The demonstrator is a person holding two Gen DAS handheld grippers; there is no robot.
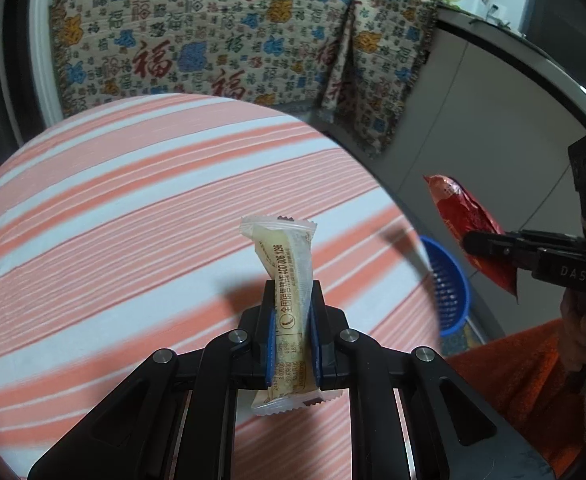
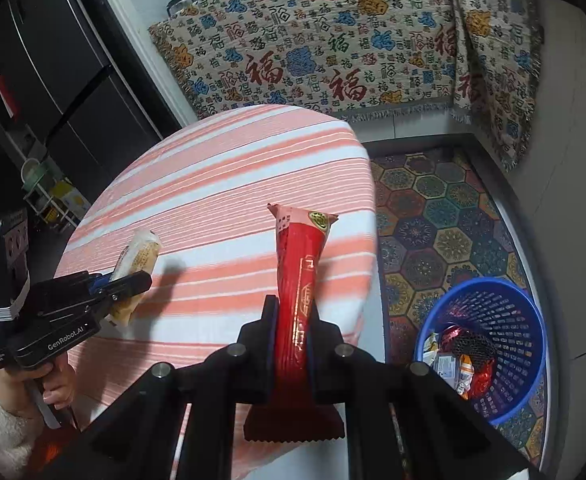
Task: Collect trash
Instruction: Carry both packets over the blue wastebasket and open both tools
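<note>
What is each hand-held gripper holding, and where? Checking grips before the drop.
Left hand-held gripper: pale wrapper, lower-middle. Right hand-held gripper: red wrapper, lower-middle.

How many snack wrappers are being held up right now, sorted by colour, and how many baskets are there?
Pale yellow wrapper, in the left gripper: 1
Red wrapper, in the right gripper: 1
Blue basket on the floor: 1
Total: 3
</note>
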